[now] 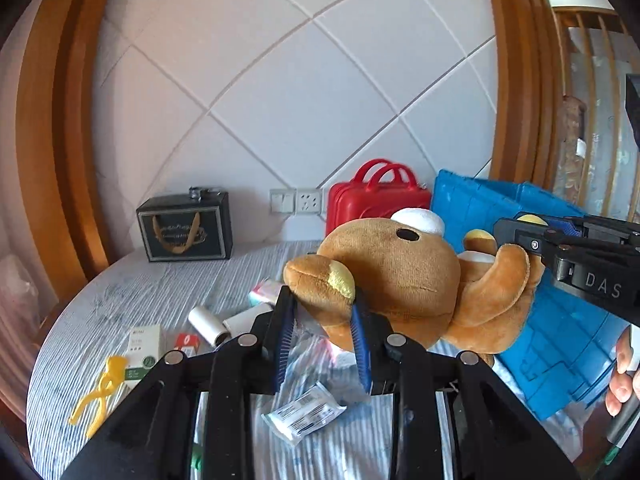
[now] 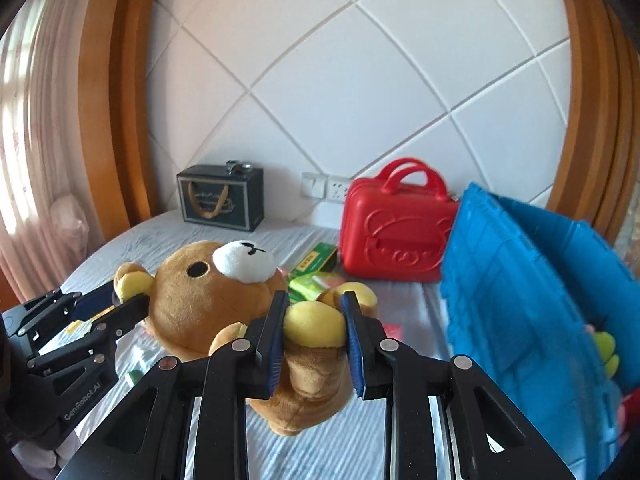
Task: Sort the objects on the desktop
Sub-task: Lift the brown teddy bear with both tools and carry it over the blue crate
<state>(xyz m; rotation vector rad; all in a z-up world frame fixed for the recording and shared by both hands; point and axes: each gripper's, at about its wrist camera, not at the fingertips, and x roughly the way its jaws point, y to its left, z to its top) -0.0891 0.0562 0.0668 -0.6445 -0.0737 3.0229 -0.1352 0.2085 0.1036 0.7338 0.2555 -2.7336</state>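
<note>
A brown plush bear (image 1: 400, 276) with a white muzzle hangs in the air between both grippers, above the striped tablecloth. My left gripper (image 1: 322, 300) is shut on the bear's ear with its yellow inner patch. My right gripper (image 2: 314, 320) is shut on a yellow-soled paw of the bear (image 2: 224, 292). The right gripper also shows at the right edge of the left wrist view (image 1: 520, 236), and the left gripper at the left of the right wrist view (image 2: 128, 304). A blue crate (image 2: 520, 280) stands open just right of the bear.
A red toy suitcase (image 2: 396, 232) and a black gift bag (image 2: 222, 198) stand at the back by the wall. Small items lie on the table (image 1: 160, 280): white rolls (image 1: 208, 322), boxes (image 1: 144, 350), a yellow clip (image 1: 100, 388), a wrapped packet (image 1: 304, 412), green packs (image 2: 316, 268).
</note>
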